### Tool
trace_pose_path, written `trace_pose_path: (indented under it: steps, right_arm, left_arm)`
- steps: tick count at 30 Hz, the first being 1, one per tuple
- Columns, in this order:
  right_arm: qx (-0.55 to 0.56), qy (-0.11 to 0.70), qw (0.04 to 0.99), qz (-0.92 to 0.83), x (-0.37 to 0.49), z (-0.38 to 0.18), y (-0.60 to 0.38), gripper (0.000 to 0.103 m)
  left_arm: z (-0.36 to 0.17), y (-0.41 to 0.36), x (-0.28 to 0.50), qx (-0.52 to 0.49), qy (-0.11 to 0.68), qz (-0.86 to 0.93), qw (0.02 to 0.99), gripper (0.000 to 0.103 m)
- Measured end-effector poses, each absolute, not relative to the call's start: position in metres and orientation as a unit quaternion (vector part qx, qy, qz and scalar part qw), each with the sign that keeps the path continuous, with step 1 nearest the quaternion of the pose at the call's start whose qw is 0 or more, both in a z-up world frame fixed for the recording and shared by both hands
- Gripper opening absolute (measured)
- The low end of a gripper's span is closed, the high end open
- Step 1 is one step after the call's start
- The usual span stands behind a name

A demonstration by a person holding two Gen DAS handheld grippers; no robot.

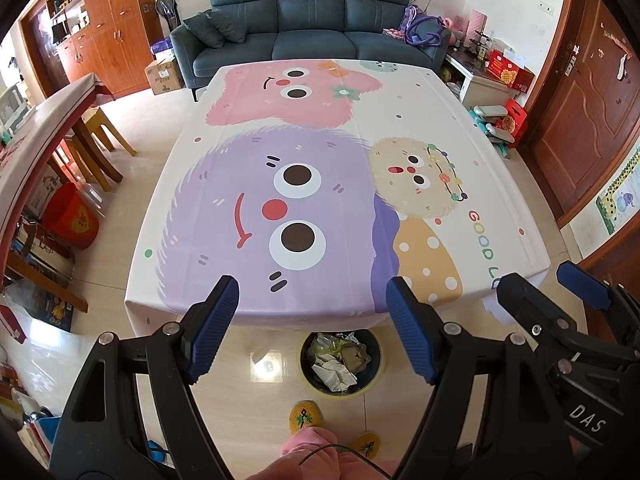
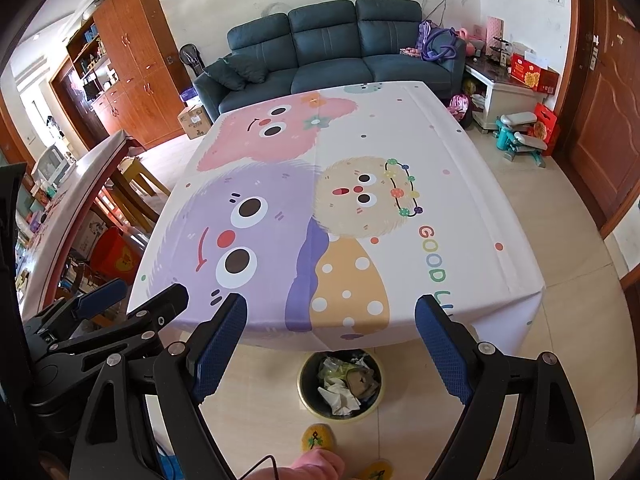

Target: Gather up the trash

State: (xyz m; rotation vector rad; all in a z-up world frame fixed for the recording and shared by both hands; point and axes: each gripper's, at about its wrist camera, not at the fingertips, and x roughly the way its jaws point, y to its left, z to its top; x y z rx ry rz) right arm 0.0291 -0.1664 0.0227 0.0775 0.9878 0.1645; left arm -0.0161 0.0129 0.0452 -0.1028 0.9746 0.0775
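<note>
A round dark trash bin (image 1: 340, 362) stands on the floor below the table's near edge, holding crumpled paper and wrappers (image 1: 334, 372); it also shows in the right wrist view (image 2: 340, 384). My left gripper (image 1: 312, 300) is open and empty, held above the bin at the table's near edge. My right gripper (image 2: 330, 320) is open and empty, beside the left one; it shows at the right of the left wrist view (image 1: 540, 292), and the left gripper shows at the left of the right wrist view (image 2: 136, 298). The cartoon tablecloth (image 1: 320, 120) (image 2: 400, 128) shows no loose items.
A dark blue sofa (image 1: 308, 20) stands behind the table. A second table (image 1: 44, 120) with stools is to the left, with a red bucket (image 1: 72, 220) under it. Boxes and toys (image 1: 504, 120) lie at right near a wooden door (image 1: 592, 100). Yellow slippers (image 1: 306, 416) are below.
</note>
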Motion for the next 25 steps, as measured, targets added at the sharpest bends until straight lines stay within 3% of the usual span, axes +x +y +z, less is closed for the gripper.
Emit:
trace_pose_path:
  steps: [25]
  right_arm:
    - [0.038,0.474,0.876,0.079,0.0275,0.0196,-0.1694,0.087]
  left_arm:
    - [0.0417,0.0129,-0.0178,-0.045,0.471,0.032,0.881,0.074]
